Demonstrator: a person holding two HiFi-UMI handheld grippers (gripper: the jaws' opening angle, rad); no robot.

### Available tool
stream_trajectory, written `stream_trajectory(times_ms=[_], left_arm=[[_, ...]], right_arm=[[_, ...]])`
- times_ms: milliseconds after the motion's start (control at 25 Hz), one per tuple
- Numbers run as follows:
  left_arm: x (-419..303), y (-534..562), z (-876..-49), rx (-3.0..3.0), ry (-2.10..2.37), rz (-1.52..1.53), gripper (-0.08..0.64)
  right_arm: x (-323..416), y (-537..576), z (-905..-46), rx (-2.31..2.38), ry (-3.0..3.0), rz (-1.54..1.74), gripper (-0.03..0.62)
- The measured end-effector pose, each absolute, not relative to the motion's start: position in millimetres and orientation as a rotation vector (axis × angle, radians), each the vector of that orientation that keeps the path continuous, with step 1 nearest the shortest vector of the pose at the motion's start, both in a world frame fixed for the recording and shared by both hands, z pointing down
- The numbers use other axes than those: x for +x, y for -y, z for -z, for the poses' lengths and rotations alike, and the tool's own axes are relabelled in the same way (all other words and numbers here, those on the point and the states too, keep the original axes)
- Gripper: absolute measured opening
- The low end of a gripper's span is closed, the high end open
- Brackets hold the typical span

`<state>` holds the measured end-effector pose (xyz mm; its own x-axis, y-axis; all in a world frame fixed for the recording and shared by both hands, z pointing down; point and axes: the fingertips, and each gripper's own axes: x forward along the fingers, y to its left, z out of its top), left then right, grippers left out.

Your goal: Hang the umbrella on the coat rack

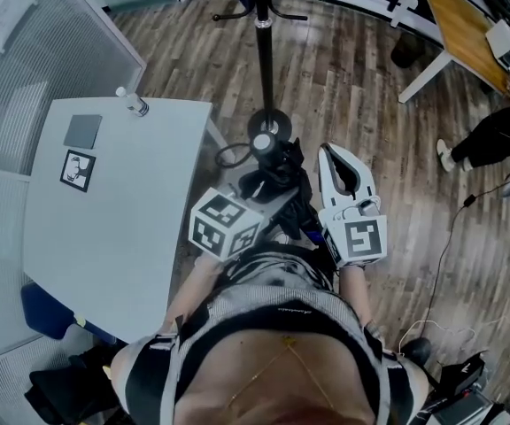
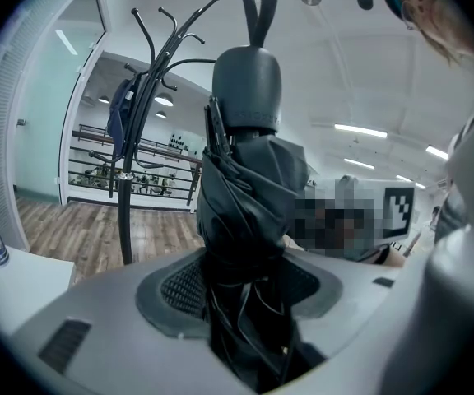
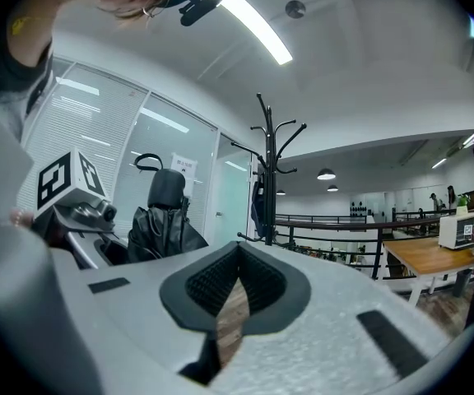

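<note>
Currently, no legible brand or wording appears. The only markings are black-and-white square codes: one on each gripper's cube and one tag (image 1: 78, 170) on the white table (image 1: 122, 237), which stands just beside the coat rack (image 1: 264, 51). A printed sheet (image 3: 182, 167) on the glass wall beyond the coat rack is too small to read.

The umbrella (image 2: 249, 220) is a compact black folding type. Its canopy is collapsed in loose, creased folds, and a rounded dark grey handle with a thin wrist loop sits at the top. It stands upright, handle uppermost, short of the coat rack and not touching it. In the head view it sits just on the person's side of the rack's round base (image 1: 268, 131).

The left gripper (image 2: 249, 303) grasps the umbrella by the lower canopy, with the jaws clamped against the bunched fabric. The right gripper (image 3: 235, 290) is on the far side of the umbrella from the table. Its jaws are closed together at the tips and carry nothing.

A clear bottle (image 1: 133, 103) stands on the table corner nearest the coat rack. A dark blue garment (image 2: 122, 109) hangs from the rack's upper hooks.
</note>
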<state>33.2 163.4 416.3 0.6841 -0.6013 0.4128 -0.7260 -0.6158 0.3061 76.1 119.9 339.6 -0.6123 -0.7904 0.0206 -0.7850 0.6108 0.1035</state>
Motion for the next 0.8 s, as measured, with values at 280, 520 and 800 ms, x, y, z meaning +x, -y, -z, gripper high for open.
stream_trajectory(times_ms=[280, 520, 800], left_arm=[[39.9, -154.1, -421.1, 2.451, 1.012, -0.392, 0.230], [37.8, -131.4, -422.8, 2.470, 0.993, -0.399, 0.230], [31.3, -95.5, -417.0, 2.495, 0.970, -0.400, 0.230]], right_arm=[[85.7, -114.1, -343.2, 1.396, 2.748, 0.108, 0.005], [88.7, -94.3, -343.6, 1.461, 2.730, 0.107, 0.005], [83.5, -58.4, -336.4, 1.508, 2.729, 0.120, 0.005]])
